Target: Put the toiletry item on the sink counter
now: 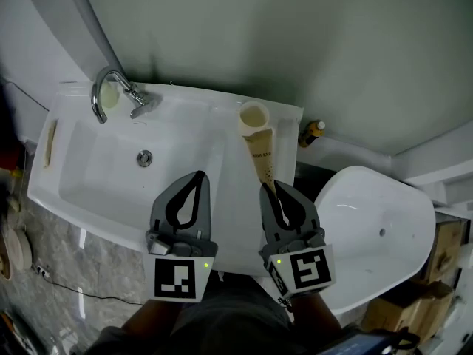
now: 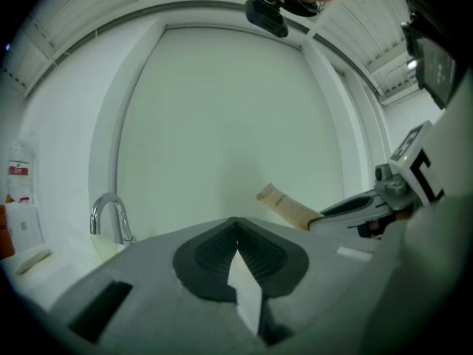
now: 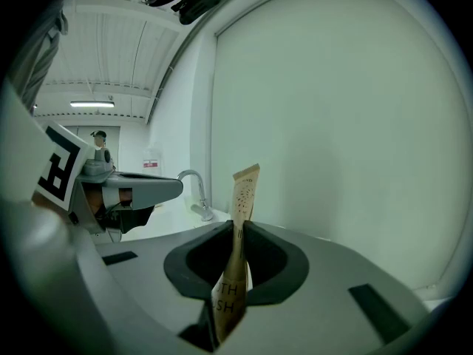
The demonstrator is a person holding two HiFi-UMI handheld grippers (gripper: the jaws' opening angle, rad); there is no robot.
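A tan toiletry tube (image 1: 261, 156) is pinched at its lower end by my right gripper (image 1: 273, 192), which is shut on it above the counter strip (image 1: 235, 191) to the right of the basin. The tube's flat crimped end (image 3: 245, 184) sticks up past the right gripper (image 3: 236, 231). The left gripper view shows the same tube (image 2: 290, 207) jutting from the right gripper's fingers (image 2: 353, 207). My left gripper (image 1: 196, 180) hovers over the basin's right edge, shut with nothing in it, and in its own view the left gripper (image 2: 236, 231) has its jaws together.
The white sink (image 1: 111, 165) has a chrome faucet (image 1: 109, 89) and a drain (image 1: 145, 157). A round cream cup-like thing (image 1: 254, 115) sits at the counter's back right. A small orange-capped bottle (image 1: 315, 129) and a white toilet (image 1: 377, 228) are on the right.
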